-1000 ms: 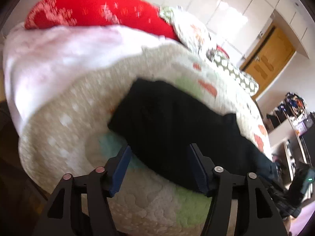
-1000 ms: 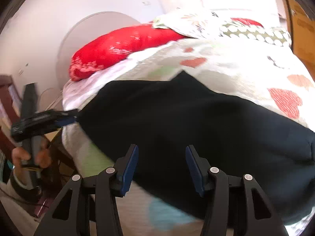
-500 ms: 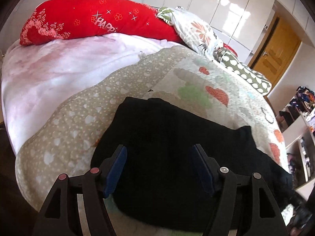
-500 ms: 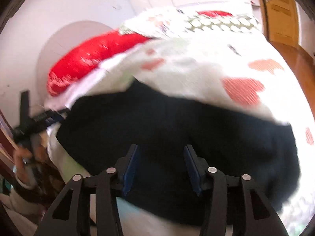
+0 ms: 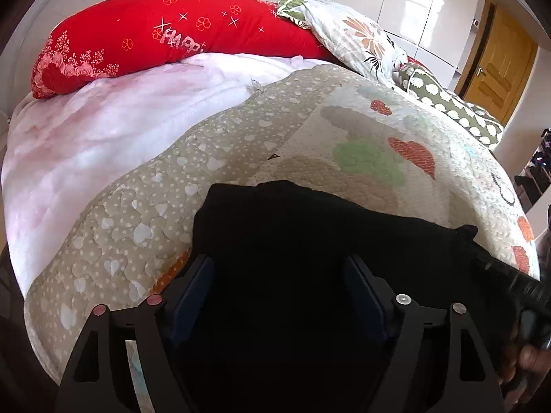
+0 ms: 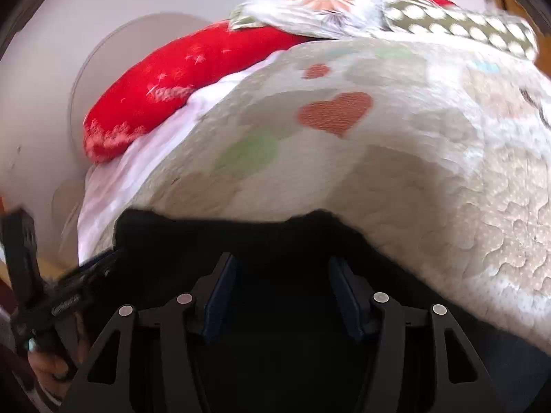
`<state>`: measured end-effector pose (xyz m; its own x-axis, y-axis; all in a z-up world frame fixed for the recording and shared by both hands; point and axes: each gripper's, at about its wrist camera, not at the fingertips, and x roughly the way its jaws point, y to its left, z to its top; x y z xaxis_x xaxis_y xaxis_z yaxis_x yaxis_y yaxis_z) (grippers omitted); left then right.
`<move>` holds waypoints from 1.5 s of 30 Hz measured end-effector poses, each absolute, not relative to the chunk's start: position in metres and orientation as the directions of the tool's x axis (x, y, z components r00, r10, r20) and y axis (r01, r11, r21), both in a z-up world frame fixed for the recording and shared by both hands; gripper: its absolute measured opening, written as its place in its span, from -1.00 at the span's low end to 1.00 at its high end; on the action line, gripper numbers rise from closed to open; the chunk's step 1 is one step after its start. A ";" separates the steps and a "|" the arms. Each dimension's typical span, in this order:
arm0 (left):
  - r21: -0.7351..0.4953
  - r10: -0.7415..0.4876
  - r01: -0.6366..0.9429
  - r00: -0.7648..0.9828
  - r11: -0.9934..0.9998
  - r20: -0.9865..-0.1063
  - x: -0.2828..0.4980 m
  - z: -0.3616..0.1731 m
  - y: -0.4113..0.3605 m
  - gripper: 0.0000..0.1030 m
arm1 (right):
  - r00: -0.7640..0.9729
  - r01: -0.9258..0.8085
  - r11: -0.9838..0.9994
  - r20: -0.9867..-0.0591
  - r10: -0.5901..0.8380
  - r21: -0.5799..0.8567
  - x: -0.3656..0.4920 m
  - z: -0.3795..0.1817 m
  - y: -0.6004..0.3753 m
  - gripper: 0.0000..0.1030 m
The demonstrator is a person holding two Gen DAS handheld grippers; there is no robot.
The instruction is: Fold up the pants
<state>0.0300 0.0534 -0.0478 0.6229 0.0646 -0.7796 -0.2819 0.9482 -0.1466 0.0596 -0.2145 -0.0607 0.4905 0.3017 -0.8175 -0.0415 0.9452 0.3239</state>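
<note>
- The bed (image 5: 103, 158) fills the room's middle, and the quilt (image 5: 241, 144) spread over it, pale with white hearts on its border and red and green hearts further in, is the landmark for everything else.
- A pale pink blanket (image 5: 103, 127) lies just beside the quilt, between it and the head of the bed.
- A long red pillow (image 5: 179, 31) with white flowers and lettering sits beyond the quilt, on the far edge of the pink blanket.
- A flowered pillow (image 5: 347, 38) and a green one with white dots (image 5: 447, 103) line the quilt's far side, the flowered one leaning on the red pillow's end.
- A wooden door (image 5: 499, 65) stands well beyond the quilt, past the dotted pillow.
- The black pants (image 5: 310, 247) lie bunched flat on the near edge of the quilt, close under both tools.
- The left gripper (image 5: 280, 296) hangs over the pants, its jaws spreading wider, dark cloth seen between the blue pads but nothing pinched.
- The right gripper (image 6: 282, 296) hangs over the same cloth nearer the quilt's other side, jaws also easing apart, gripping nothing that I can see.
- A hand (image 6: 51, 364) holds the left tool's handle off the quilt's near corner.
</note>
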 end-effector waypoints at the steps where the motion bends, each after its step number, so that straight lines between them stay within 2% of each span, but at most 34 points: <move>1: -0.139 0.069 -0.280 0.621 0.950 -0.781 0.032 -0.050 0.053 0.54 | 0.512 -0.025 0.933 -0.797 0.320 0.358 0.060 -0.061 -0.223 0.06; 5: -0.135 0.077 -0.286 0.623 0.949 -0.779 0.036 -0.053 0.054 0.57 | 0.548 0.078 0.970 -0.823 0.152 0.231 0.060 -0.055 -0.241 0.16; 9: -0.137 0.077 -0.286 0.627 0.948 -0.775 0.030 -0.051 0.055 0.57 | 0.534 0.083 0.966 -0.829 0.165 0.245 0.045 -0.046 -0.245 0.18; 14: -0.172 0.048 -0.278 0.639 0.945 -0.768 0.017 -0.042 0.055 0.57 | 0.556 0.002 0.978 -0.813 0.172 0.208 -0.003 -0.019 -0.234 0.47; 21: -0.184 0.026 -0.241 0.670 0.953 -0.742 -0.011 -0.027 0.048 0.57 | 0.519 -0.009 0.990 -0.845 0.128 0.144 -0.071 -0.021 -0.229 0.47; 28: -0.200 -0.003 -0.216 0.671 0.956 -0.742 -0.028 -0.026 0.037 0.57 | 0.533 0.002 0.996 -0.843 0.077 0.092 -0.102 -0.026 -0.246 0.47; 31: -0.200 -0.013 -0.197 0.680 0.960 -0.733 -0.036 -0.020 0.030 0.57 | 0.536 0.045 0.998 -0.844 0.004 0.033 -0.115 -0.022 -0.263 0.48; 35: -0.233 -0.058 -0.155 0.703 0.960 -0.708 -0.049 -0.017 0.020 0.58 | 0.564 0.103 0.990 -0.826 0.022 0.097 -0.133 -0.017 -0.295 0.48; 38: -0.235 -0.090 -0.124 0.679 0.964 -0.728 -0.051 -0.028 0.011 0.57 | 0.577 0.111 0.987 -0.816 0.029 0.114 -0.143 -0.013 -0.302 0.48; 43: -0.155 -0.041 -0.115 0.657 0.981 -0.752 -0.049 -0.037 0.000 0.58 | 0.579 0.116 0.989 -0.815 0.008 0.092 -0.154 0.000 -0.302 0.49; 45: -0.175 -0.065 -0.101 0.663 0.979 -0.745 -0.050 -0.030 -0.004 0.58 | 0.585 0.143 0.983 -0.811 0.013 0.119 -0.165 0.009 -0.308 0.52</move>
